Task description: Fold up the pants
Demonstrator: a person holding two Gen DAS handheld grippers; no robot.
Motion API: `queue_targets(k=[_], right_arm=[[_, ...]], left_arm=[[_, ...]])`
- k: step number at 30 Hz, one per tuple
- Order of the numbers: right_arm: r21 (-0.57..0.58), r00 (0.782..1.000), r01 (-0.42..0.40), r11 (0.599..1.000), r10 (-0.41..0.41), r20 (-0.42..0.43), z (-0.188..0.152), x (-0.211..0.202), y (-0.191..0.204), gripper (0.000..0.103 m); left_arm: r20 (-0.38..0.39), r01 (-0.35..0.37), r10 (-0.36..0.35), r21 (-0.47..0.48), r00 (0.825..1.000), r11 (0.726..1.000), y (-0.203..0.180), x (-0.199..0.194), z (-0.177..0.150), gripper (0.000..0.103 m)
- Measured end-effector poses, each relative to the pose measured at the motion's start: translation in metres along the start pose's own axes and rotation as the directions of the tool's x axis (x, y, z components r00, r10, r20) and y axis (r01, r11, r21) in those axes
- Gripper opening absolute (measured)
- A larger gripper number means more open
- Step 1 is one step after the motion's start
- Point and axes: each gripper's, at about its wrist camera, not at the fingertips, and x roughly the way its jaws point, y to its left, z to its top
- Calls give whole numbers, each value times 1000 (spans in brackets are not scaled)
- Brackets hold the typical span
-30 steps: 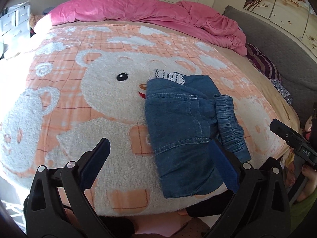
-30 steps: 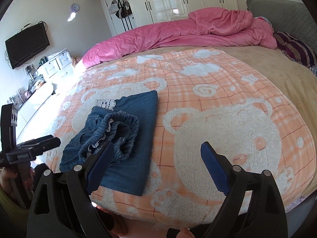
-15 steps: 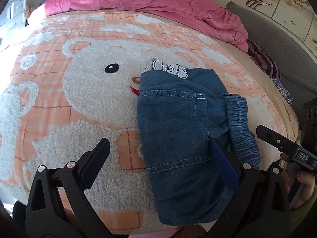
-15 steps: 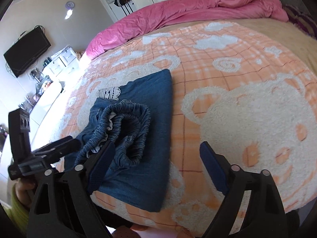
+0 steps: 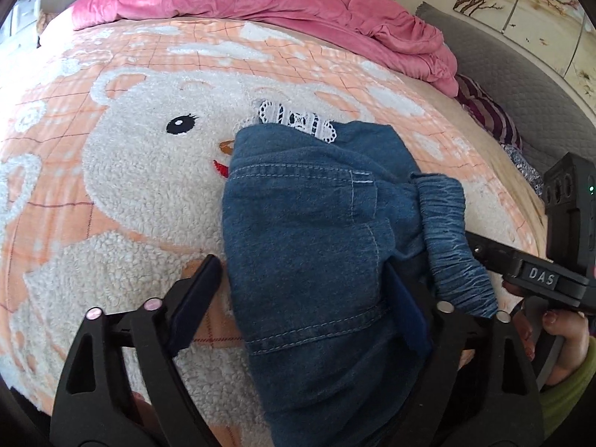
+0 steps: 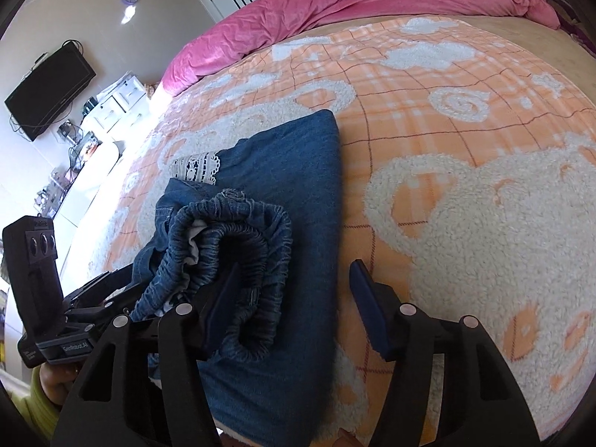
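Observation:
Small blue denim pants lie folded on the orange bear blanket, with a white lace trim at the far end and the gathered elastic waistband bunched on top. My left gripper is open, its jaws straddling the near part of the pants. My right gripper is open, its left finger pushed inside the waistband loop, its right finger over the blanket. Each gripper shows in the other's view, the right one at the waistband, the left one at the pants' left edge.
A pink duvet is heaped along the far side of the bed. A striped pillow and a grey headboard are at the right. A TV and white drawers stand by the wall beyond the bed's left side.
Both grippers have moved forward and down onto the pants. The left now straddles the near part; the right's left finger has entered the waistband loop. Both stay open.

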Motion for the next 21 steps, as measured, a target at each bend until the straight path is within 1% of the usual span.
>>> queue_targets(k=[2, 4, 6, 9, 10, 12, 14, 16, 17, 18, 21], right_arm=[[11, 1000, -13, 1000, 13, -6, 2, 4, -3, 59], [13, 1000, -21, 1000, 21, -9, 5, 8, -4, 57], [4, 1000, -26, 1000, 26, -12, 7, 12, -3, 48], [5, 999, -40, 999, 40, -14, 7, 15, -3, 41], [-1, 999, -45, 999, 45, -9, 7, 15, -2, 39], [-12, 998, -57, 998, 57, 7, 4, 14, 0, 30], [-18, 998, -60, 998, 60, 30, 2, 13, 4, 26], [-39, 997, -45, 998, 47, 58, -1, 9, 9, 22], [-58, 997, -27, 998, 31, 70, -3, 7, 13, 21], [-79, 997, -10, 997, 16, 77, -3, 6, 17, 20], [-146, 993, 42, 988, -25, 116, -5, -2, 31, 17]], left_arm=[[0, 12, -12, -3, 1000, 1000, -1, 2, 2, 71], [2, 16, -16, -3, 1000, 1000, -3, 4, 4, 71], [5, 21, -21, -12, 1000, 1000, -3, 7, 5, 70], [8, 24, -24, -4, 1000, 1000, -5, 6, 4, 68], [11, 28, -28, -7, 1000, 1000, -5, 6, 4, 67], [18, 28, -28, -5, 999, 1000, -6, 5, 2, 62], [34, 30, -29, -12, 999, 999, -7, 3, 1, 57], [53, 34, -34, -2, 998, 999, -9, 0, 0, 50], [68, 38, -38, -2, 997, 999, -10, -2, 0, 45], [81, 43, -43, -4, 996, 999, -11, -4, -1, 42], [92, 30, -31, 14, 995, 999, -13, -7, -2, 39]])
